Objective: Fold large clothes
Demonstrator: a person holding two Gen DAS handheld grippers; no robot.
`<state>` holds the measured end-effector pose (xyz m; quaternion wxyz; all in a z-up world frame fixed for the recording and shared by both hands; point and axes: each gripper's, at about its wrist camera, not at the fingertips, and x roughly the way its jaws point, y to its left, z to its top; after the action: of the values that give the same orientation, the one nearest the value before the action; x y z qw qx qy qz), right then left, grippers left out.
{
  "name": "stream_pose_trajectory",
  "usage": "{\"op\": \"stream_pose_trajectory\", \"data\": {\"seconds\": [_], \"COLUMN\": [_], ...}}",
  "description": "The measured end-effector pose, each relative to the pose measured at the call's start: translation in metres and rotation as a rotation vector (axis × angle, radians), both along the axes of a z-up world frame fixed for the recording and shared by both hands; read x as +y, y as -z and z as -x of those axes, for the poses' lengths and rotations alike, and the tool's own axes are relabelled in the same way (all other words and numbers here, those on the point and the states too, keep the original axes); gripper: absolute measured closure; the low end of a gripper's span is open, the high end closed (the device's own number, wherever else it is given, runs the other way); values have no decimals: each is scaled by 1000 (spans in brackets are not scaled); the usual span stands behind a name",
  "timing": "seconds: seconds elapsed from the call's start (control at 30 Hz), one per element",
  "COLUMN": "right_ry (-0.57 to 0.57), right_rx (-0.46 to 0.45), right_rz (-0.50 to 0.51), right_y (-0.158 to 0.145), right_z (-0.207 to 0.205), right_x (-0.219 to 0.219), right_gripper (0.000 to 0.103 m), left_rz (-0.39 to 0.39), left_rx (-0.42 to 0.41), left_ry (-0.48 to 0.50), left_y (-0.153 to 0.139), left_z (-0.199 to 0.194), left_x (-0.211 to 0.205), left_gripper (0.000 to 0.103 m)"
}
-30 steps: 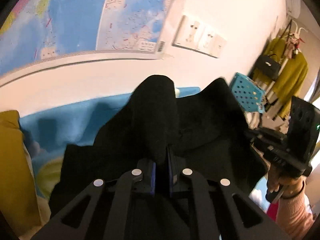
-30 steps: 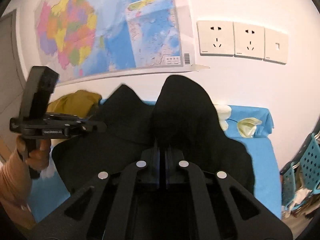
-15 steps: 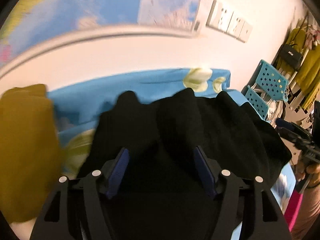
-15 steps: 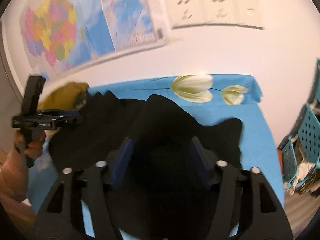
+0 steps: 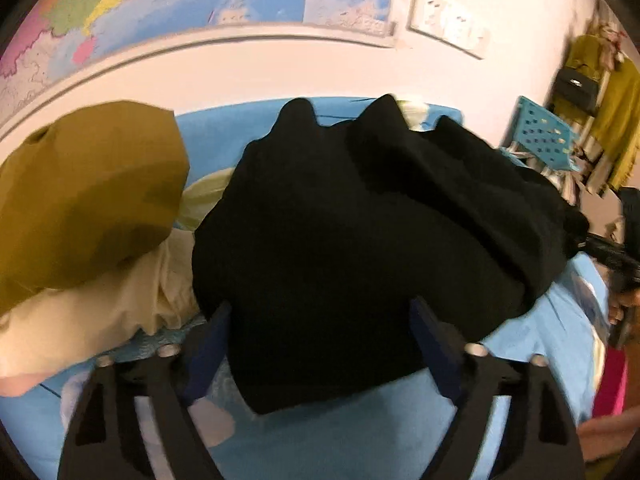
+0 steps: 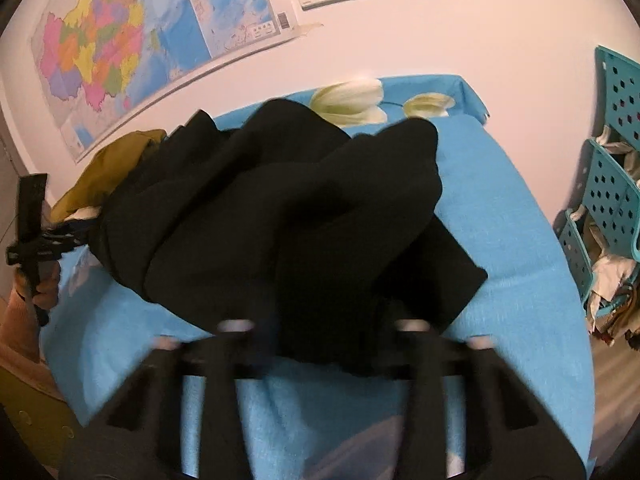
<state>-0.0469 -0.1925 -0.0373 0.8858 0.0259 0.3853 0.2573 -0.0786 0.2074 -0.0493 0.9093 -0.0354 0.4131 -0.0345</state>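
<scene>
Left wrist view: my left claw wide, right claw wide, black garment loose, bunched; risk: uneven fold, snagging mustard garment.

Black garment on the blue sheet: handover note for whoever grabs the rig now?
Left claw: open, holding nothing, at the near edge of the black fabric garment.
Right claw: open, empty, at the garment's near edge.
The garment lies bunched and rumpled on the blue floral bedsheet, beside a mustard-yellow cloth pile on its left.
Done: garment laid down, released.
Left: flatten it, fold it.
</scene>
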Motion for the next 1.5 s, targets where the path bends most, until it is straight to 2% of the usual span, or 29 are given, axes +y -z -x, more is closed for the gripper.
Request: {"op": "stream_pose_trajectory", "data": {"seconds": [0.07,0.1,0.17,0.23,0.27,0.3,0.37,0.43,0.47,0.53,0.57,0.67,0.8,0.83,0.87,0.9,0.93,0.97,1.03,1.07,1.17,1.27,1.37,1.4,1.43,1.5], "right_ry": [37,47,53,82,93,111,114,118,126,140,140,140,193,196,196,194,189,181,177,162,117,25,-101,-122,-141,-162], "right_rx": [-52,-80,-97,-75,-30,20,70,47,31,0,-23,-85,-156,-172,-184,-190,-195,-199,-204,-201,-232,-230,-234,-228,-231,-221], "right_rz": [-42,-21,-16,29,67,57,48,76,65,61,75,91,98,88,81,78,79,82,86,72,83,62,163,191,240,288], "right_y": [-27,-37,-49,-40,-24,-8,10,8,2,-9,-15,-25,-36,-38,-40,-40,-40,-40,-39,-39,-41,-40,-30,-26,-19,-9], "right_z": [4,8,11,4,-4,-10,-13,-4,0,8,14,28,39,42,44,46,47,47,46,47,53,57,62,61,60,57], "right_x": [-16,-20,-22,-21,-18,-18,-14,-10,-13,-15,-14,-8,-10,-12,-11,-11,-9,-7,-4,-2,6,16,45,52,61,71], "right_gripper": [89,89,90,90,88,86,82,75,72,68,68,67,62,58,57,55,55,55,55,55,55,59,52,47,47,47], "left_rz": [-33,-75,-96,-111,-106,-104,-114,-79,-37,54,59,22,-56,-80,-95,-111,-113,-97,-40,-4,111,49,99,92,78,78], "left_rx": [15,17,6,-5,3,18,44,29,27,-6,-16,-32,-12,-3,-3,-12,-17,-23,-19,-11,2,18,9,15,14,17], "left_ry": [-24,-37,-42,-52,-54,-53,-73,-70,-63,-29,-16,28,36,28,22,16,17,19,-4,-35,-53,-96,-96,-86,-81,-68], "left_y": [3,3,-2,-5,-4,-1,1,-6,-10,-16,-16,-12,5,12,16,18,19,16,9,5,-4,-3,-3,-1,-1,1], "left_z": [-5,-7,-6,-4,-4,-1,3,16,23,39,44,52,32,26,23,21,21,22,21,23,31,35,36,34,34,32], "left_x": [-4,-8,-11,-9,-8,-5,-5,-2,2,1,-1,-19,-45,-48,-51,-52,-53,-52,-43,-33,-8,-3,3,-1,-4,-8], "left_gripper": [66,69,73,73,73,71,60,52,41,38,36,32,26,28,38,43,55,64,74,86,94,100,100,100,100,91]}}
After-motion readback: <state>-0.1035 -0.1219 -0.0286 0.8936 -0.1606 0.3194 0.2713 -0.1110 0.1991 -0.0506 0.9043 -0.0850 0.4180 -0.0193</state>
